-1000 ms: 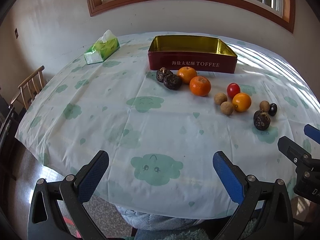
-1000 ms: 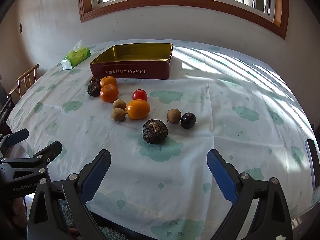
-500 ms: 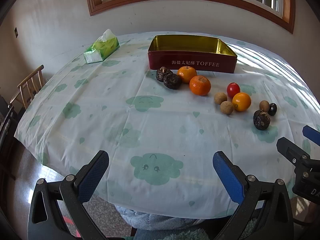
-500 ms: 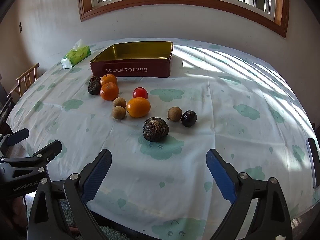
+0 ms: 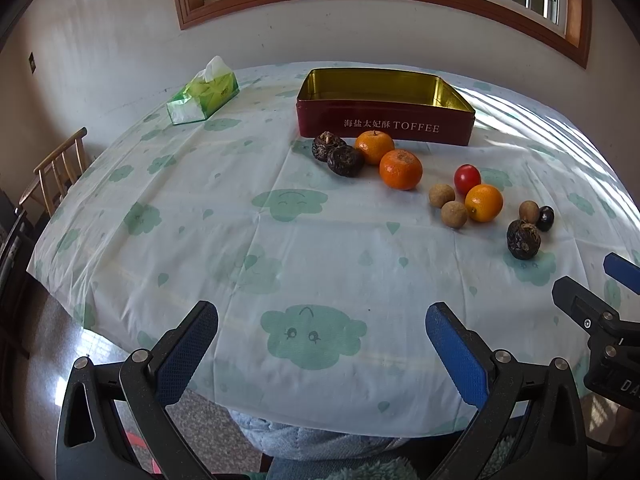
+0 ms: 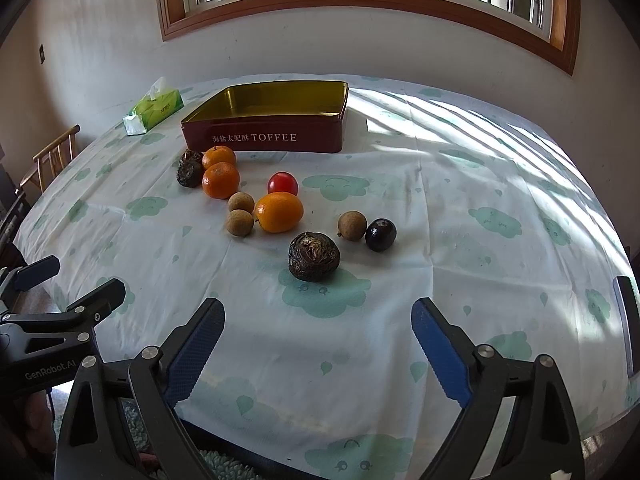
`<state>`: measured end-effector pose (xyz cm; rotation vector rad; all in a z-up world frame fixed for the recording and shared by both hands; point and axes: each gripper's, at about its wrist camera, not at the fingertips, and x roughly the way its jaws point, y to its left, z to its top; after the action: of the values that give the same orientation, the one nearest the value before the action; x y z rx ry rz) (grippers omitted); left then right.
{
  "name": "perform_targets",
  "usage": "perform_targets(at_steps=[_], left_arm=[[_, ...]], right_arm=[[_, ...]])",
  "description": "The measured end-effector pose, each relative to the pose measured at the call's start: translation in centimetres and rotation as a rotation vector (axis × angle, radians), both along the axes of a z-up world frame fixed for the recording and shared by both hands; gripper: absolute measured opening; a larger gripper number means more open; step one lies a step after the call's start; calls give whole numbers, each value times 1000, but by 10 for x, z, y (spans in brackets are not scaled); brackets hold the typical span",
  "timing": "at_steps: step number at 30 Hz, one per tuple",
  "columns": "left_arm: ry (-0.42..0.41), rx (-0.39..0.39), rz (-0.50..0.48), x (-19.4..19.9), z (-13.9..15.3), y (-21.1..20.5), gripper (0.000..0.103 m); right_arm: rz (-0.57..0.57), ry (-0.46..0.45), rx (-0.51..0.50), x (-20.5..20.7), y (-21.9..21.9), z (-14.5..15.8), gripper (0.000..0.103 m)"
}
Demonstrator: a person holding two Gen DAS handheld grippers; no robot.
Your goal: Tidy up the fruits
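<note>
Slightly nearer the wrinkled fruit (image 6: pixel 314 256), right gripper (image 6: pixel 318 336) and left gripper (image 5: pixel 322 338) gape wide, holding nothing

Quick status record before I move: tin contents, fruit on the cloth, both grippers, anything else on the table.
tin: red TOFFEE tin, open, nothing seen inside
fruit on cloth: three orange citrus, one red tomato, three tan longans, three wrinkled dark fruits, one smooth dark fruit
nearest fruit: wrinkled dark fruit, ahead of right gripper
left gripper: jaws open, holding nothing
right gripper: jaws open, holding nothing
other: green tissue pack, far left
</note>
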<state>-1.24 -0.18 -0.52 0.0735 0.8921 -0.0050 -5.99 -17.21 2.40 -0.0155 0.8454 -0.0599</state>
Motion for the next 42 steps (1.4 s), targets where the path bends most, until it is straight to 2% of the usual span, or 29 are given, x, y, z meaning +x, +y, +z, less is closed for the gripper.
perform_targets(at_steps=[37, 40, 42], left_arm=[[4, -4, 1, 0, -1, 1, 103], [5, -4, 0, 0, -1, 1, 103], [7, -7, 0, -2, -4, 2, 103]], right_arm=[[-1, 6, 1, 2, 0, 1, 92], [2, 9, 1, 3, -1, 1, 85], [-1, 15, 8, 2, -1, -3, 85]])
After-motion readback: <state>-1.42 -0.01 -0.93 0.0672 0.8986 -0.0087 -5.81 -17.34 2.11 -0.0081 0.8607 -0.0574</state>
